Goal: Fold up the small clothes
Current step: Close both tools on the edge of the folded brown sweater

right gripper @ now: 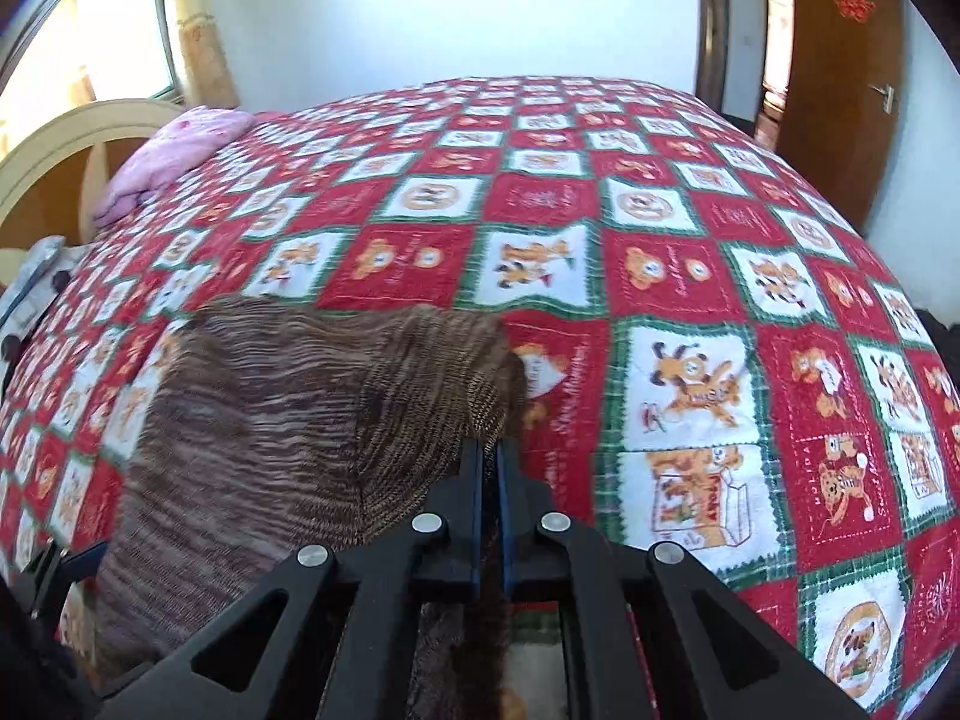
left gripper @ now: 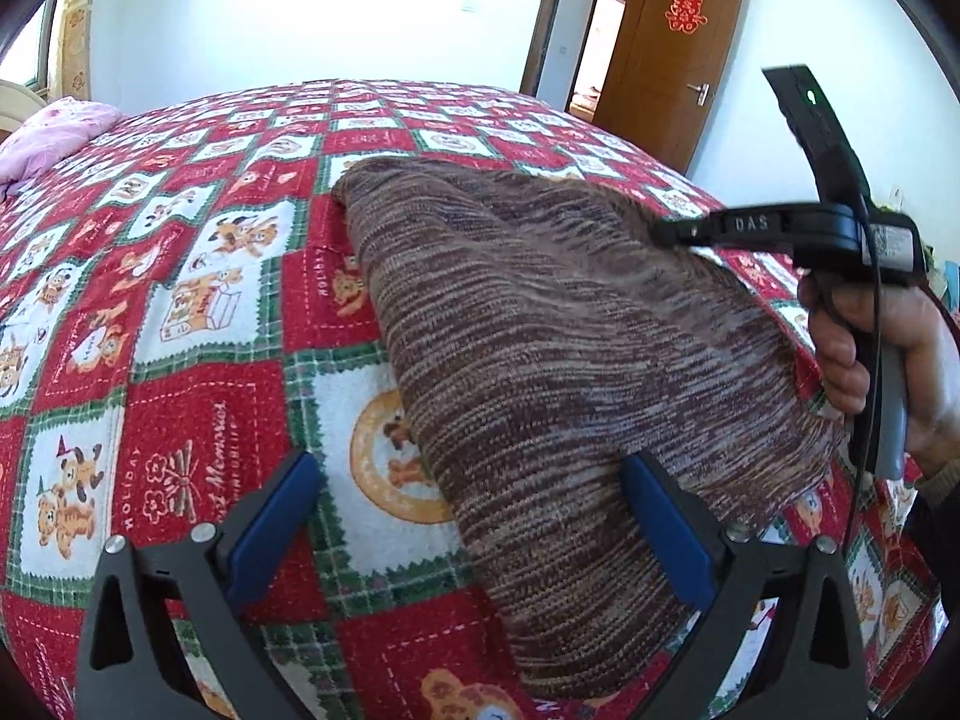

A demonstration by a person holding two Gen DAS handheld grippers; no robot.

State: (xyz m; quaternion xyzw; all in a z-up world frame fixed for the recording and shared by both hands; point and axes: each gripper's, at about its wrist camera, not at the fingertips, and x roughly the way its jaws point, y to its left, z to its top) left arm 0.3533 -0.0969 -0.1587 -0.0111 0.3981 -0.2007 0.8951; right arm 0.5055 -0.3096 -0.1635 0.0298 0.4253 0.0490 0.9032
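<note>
A brown striped knitted garment [left gripper: 540, 330] lies on the bed, one side lifted. My right gripper [right gripper: 491, 450] is shut on its edge and holds that edge above the quilt; the garment [right gripper: 288, 420] drapes down to the left. In the left wrist view the right gripper [left gripper: 666, 232] pinches the raised far-right edge. My left gripper [left gripper: 468, 516] is open, its blue pads [left gripper: 276, 522] apart, the right pad against the garment's near end, the left pad over bare quilt.
The red, white and green patchwork quilt [right gripper: 690, 300] covers the bed. A pink pillow [right gripper: 174, 150] and the headboard [right gripper: 72, 144] are at the far left. A wooden door [left gripper: 672, 48] stands open beyond the bed.
</note>
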